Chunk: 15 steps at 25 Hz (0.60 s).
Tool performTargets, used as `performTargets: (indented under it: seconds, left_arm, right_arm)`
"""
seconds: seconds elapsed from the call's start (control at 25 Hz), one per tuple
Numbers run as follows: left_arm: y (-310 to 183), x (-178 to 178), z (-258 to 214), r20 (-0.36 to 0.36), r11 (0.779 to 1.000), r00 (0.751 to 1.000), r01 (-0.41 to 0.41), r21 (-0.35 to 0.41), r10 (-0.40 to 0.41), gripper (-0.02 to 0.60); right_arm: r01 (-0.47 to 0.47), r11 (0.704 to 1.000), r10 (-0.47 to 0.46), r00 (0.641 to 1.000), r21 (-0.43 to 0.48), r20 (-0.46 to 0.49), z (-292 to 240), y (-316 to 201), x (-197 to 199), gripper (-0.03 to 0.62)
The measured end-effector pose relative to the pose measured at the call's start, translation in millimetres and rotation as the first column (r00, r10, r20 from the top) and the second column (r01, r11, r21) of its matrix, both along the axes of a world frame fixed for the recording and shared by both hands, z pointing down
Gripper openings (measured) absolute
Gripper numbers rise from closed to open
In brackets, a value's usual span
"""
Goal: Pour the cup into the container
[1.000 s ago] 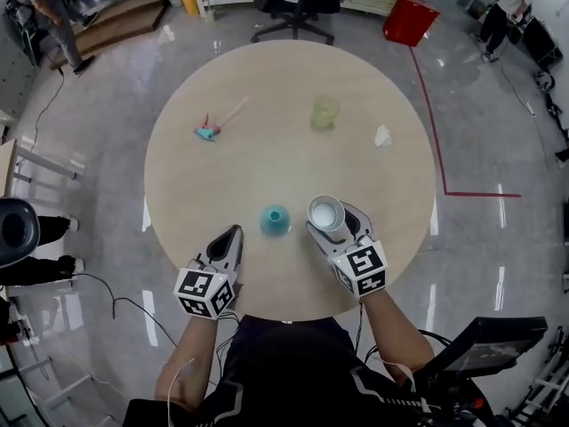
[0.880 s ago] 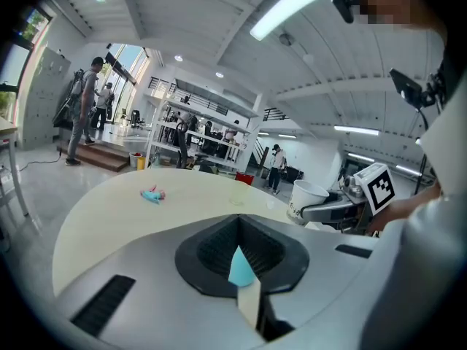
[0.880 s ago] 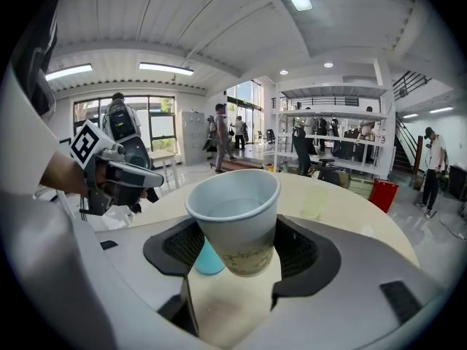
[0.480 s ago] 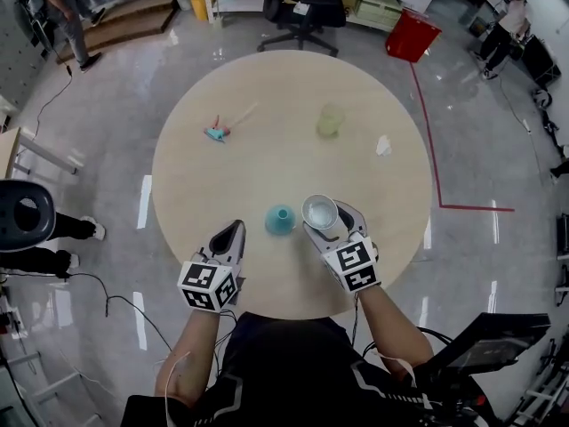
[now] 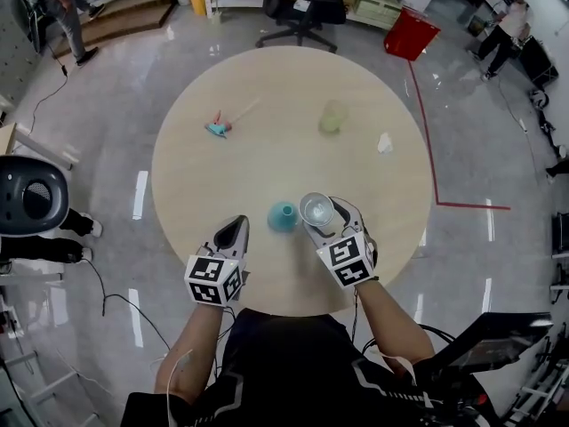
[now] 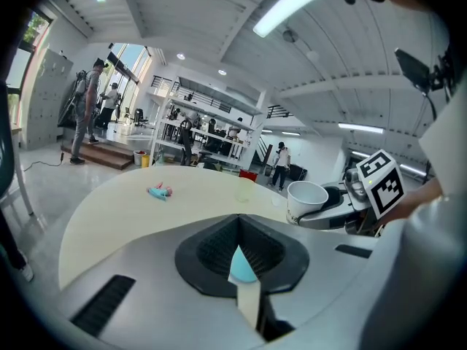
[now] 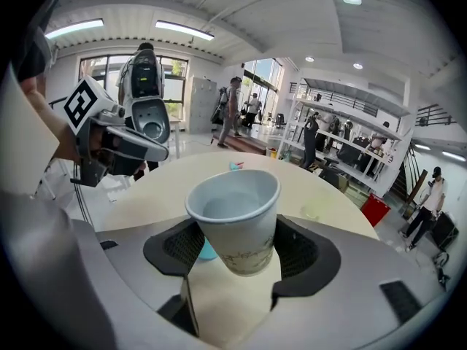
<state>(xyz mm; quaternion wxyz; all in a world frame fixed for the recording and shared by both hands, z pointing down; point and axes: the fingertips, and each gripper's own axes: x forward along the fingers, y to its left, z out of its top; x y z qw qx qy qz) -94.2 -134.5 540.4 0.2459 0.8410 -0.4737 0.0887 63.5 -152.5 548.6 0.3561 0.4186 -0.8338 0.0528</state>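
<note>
A white paper cup (image 5: 316,209) hangs above the round table, and my right gripper (image 5: 324,219) is shut on its sides. In the right gripper view the cup (image 7: 237,214) leans a little to the left between the dark pads (image 7: 300,250). A small teal container (image 5: 283,214) stands on the table just left of the cup and shows past the cup's lower left (image 7: 206,251). My left gripper (image 5: 235,230) rests low, left of the container, with its jaws shut and nothing in them. The teal container (image 6: 241,267) shows just beyond its closed tips.
A pale green translucent cup (image 5: 331,116) stands at the table's far side. A teal and pink object (image 5: 218,127) lies far left, and a white crumpled scrap (image 5: 384,142) far right. An office chair (image 5: 298,12) and a red bin (image 5: 411,20) stand on the floor beyond.
My right gripper has carried the cup left, closer to the teal container, and rolled slightly. The left gripper has stayed where it was.
</note>
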Motion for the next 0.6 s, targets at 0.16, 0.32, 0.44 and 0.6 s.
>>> performTargets:
  seconds: [0.16, 0.32, 0.44, 0.6]
  left_arm:
    - [-2.6, 4.7, 2.8, 0.0, 1.0, 1.0, -0.019, -0.002, 0.019, 0.002]
    - [-3.6, 11.3, 4.4, 0.001, 0.999, 0.999, -0.038, -0.004, 0.038, 0.002]
    - [-5.2, 13.7, 6.0, 0.002, 0.999, 0.999, -0.046, -0.009, 0.046, 0.002]
    - [-7.4, 12.6, 9.7, 0.002, 0.999, 0.999, -0.043, -0.013, 0.043, 0.002]
  right_arm:
    - [0.011, 1.0, -0.011, 0.998, -0.008, -0.066, 7.2, -0.9, 0.4, 0.304]
    - [0.023, 1.0, -0.024, 0.993, -0.01, -0.118, 10.5, -3.3, 1.4, 0.304]
    - [0.027, 1.0, -0.029, 0.987, -0.013, -0.155, 12.9, -5.4, 0.8, 0.304]
    - [0.033, 0.999, -0.037, 0.981, -0.023, -0.19, 18.9, -6.1, -1.0, 0.304]
